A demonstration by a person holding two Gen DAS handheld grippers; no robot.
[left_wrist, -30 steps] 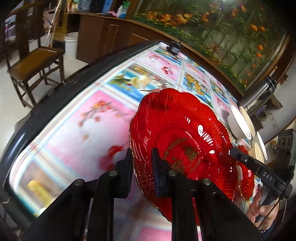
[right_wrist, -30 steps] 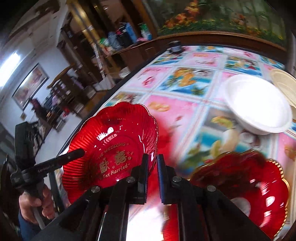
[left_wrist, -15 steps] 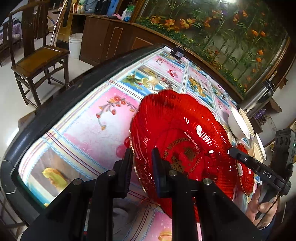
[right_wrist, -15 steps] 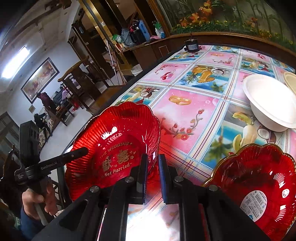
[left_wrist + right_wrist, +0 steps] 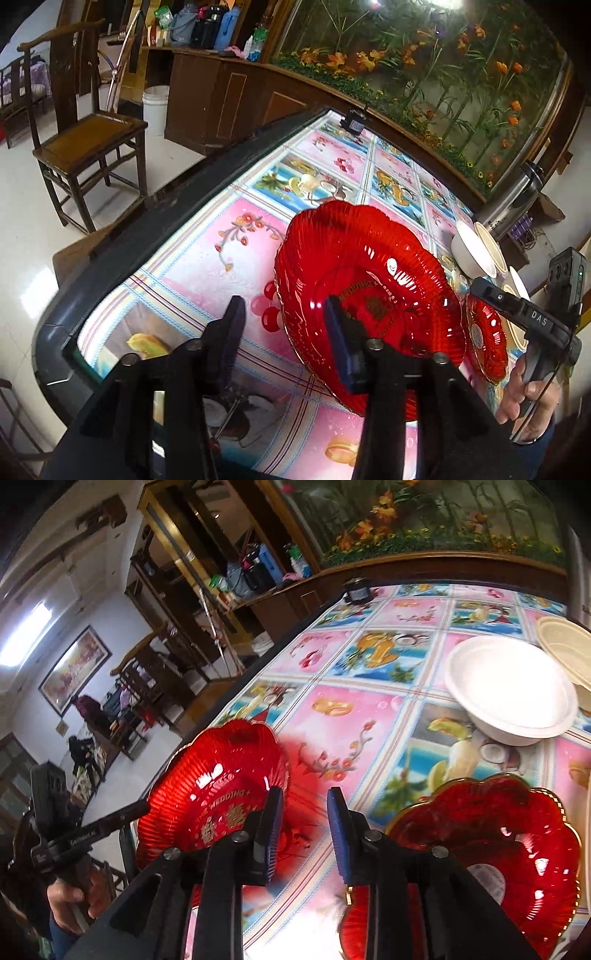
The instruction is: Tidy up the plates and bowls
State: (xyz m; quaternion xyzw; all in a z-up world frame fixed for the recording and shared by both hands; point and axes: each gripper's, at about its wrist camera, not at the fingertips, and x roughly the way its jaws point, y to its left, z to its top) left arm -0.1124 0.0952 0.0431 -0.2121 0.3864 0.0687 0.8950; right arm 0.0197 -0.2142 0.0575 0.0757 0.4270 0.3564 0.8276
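Plates come first: a red scalloped plate [image 5: 369,295] with gold wedding lettering lies on the counter [image 5: 207,266] near its dark edge, nothing in it. The left gripper [image 5: 282,332] hangs over its near rim with jaws apart, one finger over the plate, the other over bare cloth. The right gripper [image 5: 304,834] is also spread, holding nothing, between that plate and a second red plate [image 5: 498,849], which carries only a round white label. Whether the left finger touches the rim I cannot tell, and the second plate's near edge is hidden behind the gripper body. Farther back sits an empty white bowl [image 5: 511,694], with a cream dish [image 5: 569,650] beside it, cut off at the frame. The counter wears a glossy cloth of fruit and flower squares. Beyond stand a wooden chair [image 5: 85,140], a white bucket [image 5: 155,107] and a flower mural [image 5: 443,66].
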